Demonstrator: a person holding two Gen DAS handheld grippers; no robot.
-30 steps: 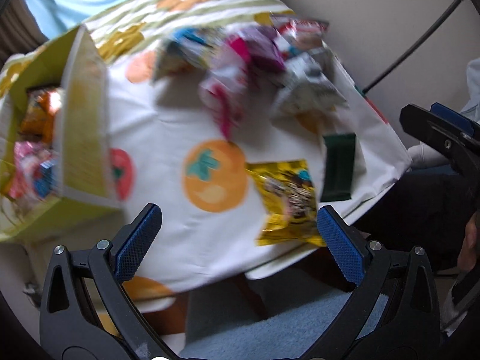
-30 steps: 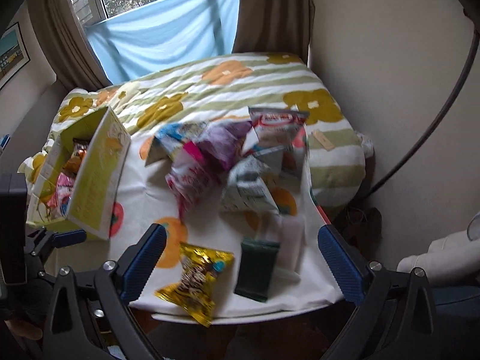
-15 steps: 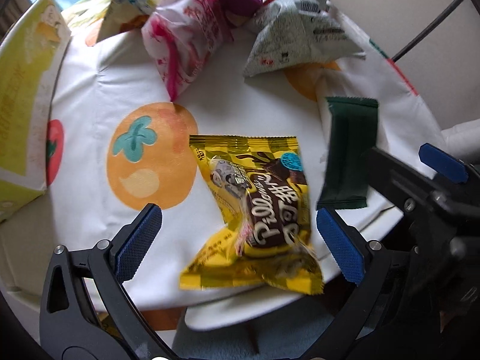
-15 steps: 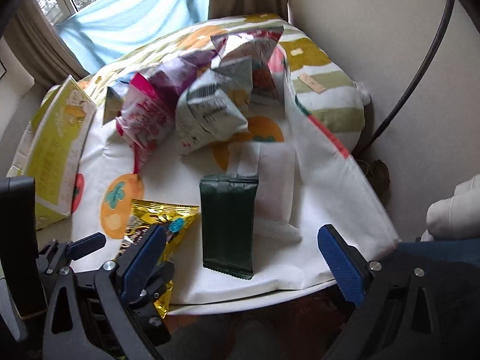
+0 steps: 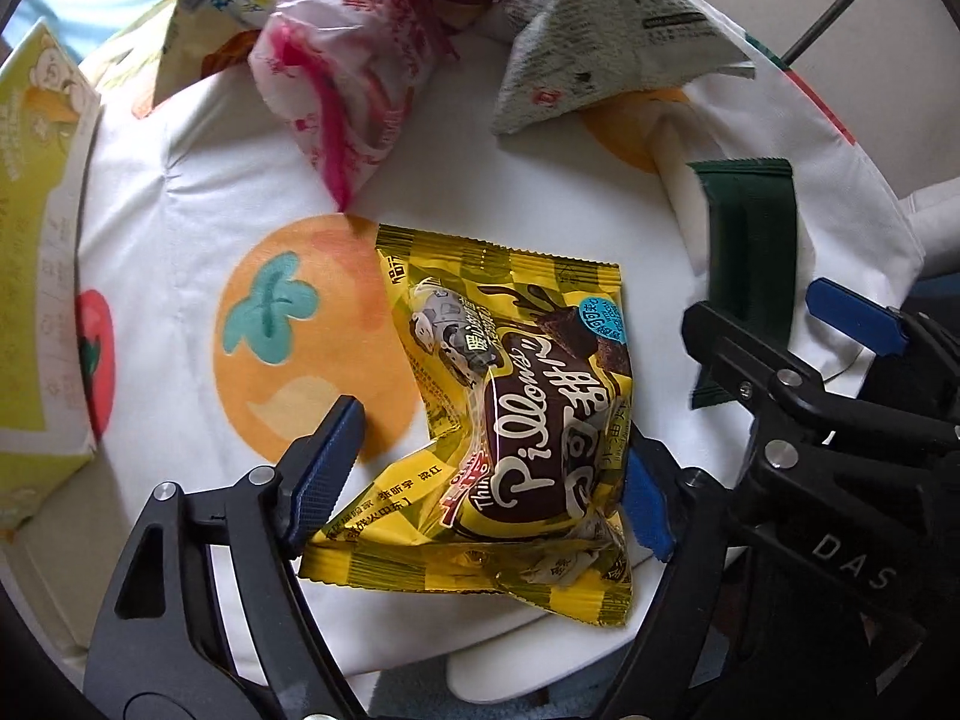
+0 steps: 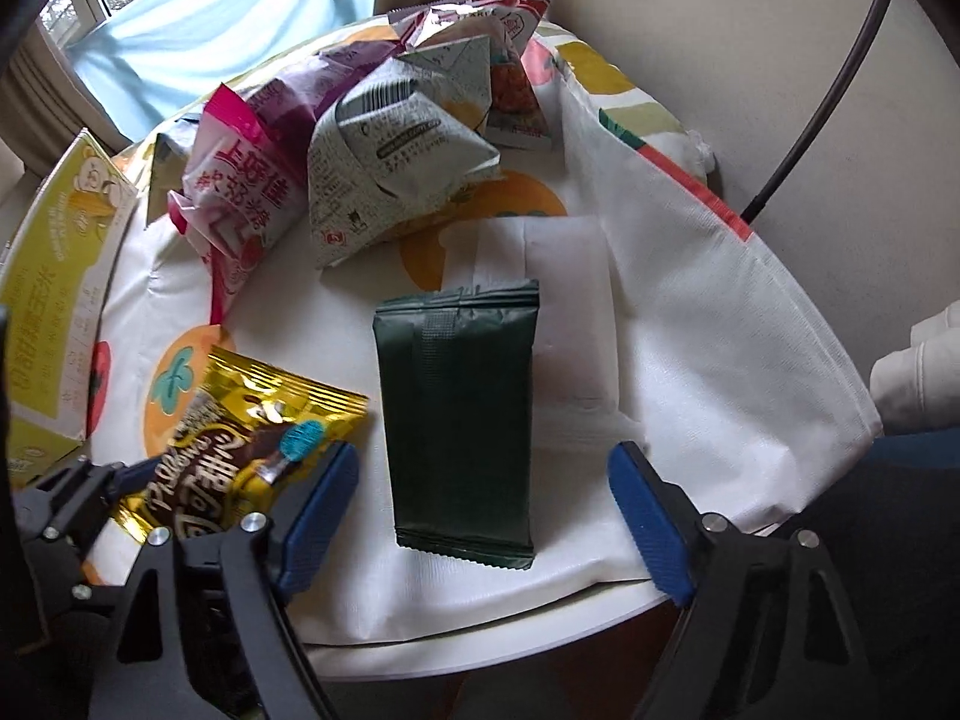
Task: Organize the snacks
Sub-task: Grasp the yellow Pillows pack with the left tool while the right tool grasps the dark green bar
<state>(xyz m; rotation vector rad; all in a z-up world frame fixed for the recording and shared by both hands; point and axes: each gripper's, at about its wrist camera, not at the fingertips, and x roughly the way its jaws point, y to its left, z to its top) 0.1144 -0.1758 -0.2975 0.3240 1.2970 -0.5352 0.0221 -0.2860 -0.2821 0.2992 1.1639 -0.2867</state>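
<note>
Left wrist view: the left gripper (image 5: 480, 480) straddles the yellow Pillows snack packet (image 5: 510, 420), which lies flat on the fruit-print cloth (image 5: 180, 240) at the table's near edge. Its jaws are closing, half spread, the packet between them; the 9 o'clock pad stands clear of the foil, and the 3 o'clock pad sits at the packet's edge, contact unclear. A good pinch probably takes the puffy lower half squarely, so the slick foil does not slide out. The yellow box (image 5: 36, 300) waits at 9 o'clock.

Right wrist view: the right gripper (image 6: 480, 516) frames the dark green wrapper (image 6: 456, 420), lying flat at centre beside the packet at 8 o'clock. Its jaws are closing too, both pads apart from the wrapper. Pinching across its narrow width near the lower seam looks wisest. Loose snack bags (image 6: 372, 180) pile at 12 o'clock.
</note>
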